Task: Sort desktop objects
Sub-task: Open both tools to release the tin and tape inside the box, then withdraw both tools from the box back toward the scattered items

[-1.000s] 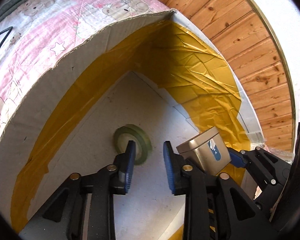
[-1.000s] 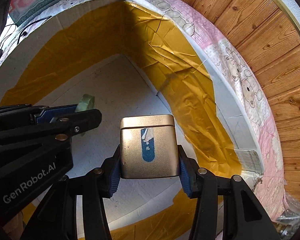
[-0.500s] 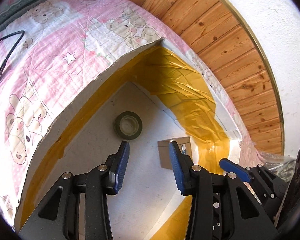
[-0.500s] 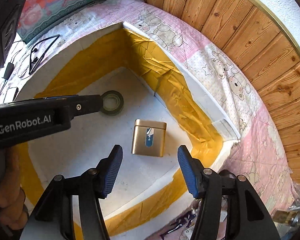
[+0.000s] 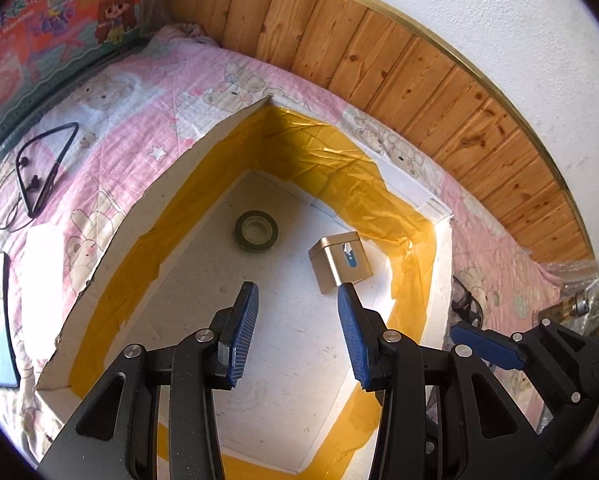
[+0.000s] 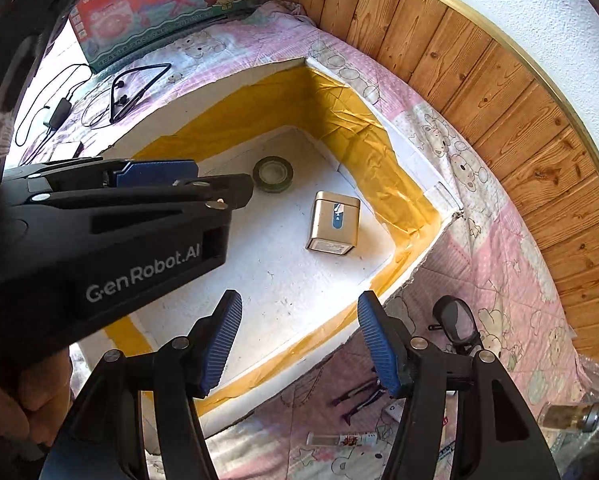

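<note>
Both grippers hang empty above the box: left gripper wide, right gripper opening. The tin and tape lie inside. Next, reach out for the glasses, descending squarely.

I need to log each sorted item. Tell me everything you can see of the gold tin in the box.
The gold tin is a small squarish metal box with a lid seam near the top and a blue label strip down one face. It lies on its side on the white floor of the yellow-taped box, beside the tape roll, touching neither it nor any fingers.
</note>
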The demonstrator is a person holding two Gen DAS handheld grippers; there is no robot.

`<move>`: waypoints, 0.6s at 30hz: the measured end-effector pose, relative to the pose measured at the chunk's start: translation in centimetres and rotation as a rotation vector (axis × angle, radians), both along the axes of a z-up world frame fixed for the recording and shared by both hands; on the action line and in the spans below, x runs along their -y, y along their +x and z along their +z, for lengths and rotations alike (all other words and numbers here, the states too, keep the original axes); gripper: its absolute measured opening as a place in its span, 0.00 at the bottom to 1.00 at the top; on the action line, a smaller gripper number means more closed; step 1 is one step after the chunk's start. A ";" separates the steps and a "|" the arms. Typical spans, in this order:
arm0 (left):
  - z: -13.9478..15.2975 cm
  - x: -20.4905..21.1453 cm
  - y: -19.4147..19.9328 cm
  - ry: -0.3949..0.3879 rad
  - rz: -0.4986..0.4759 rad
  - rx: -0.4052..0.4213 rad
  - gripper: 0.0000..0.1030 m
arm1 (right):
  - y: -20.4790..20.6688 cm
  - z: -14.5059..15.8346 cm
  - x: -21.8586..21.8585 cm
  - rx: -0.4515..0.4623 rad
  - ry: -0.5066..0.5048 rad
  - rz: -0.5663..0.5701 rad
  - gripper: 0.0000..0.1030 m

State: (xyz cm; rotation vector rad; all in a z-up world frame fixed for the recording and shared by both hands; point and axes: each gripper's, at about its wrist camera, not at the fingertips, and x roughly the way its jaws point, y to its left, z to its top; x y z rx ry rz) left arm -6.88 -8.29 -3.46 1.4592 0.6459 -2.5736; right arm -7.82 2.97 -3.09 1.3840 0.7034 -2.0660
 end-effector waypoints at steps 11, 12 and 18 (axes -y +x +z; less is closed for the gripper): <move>2.0 -0.8 3.3 -0.063 -0.016 -0.047 0.43 | 3.1 1.3 -0.9 -0.023 -0.027 -0.001 0.61; 2.1 -0.8 3.7 -0.070 -0.015 -0.048 0.43 | 3.4 1.5 -0.9 -0.027 -0.030 0.002 0.61; 2.4 -0.8 5.8 -0.083 -0.012 -0.058 0.43 | 5.7 2.4 -1.0 -0.061 -0.053 0.023 0.64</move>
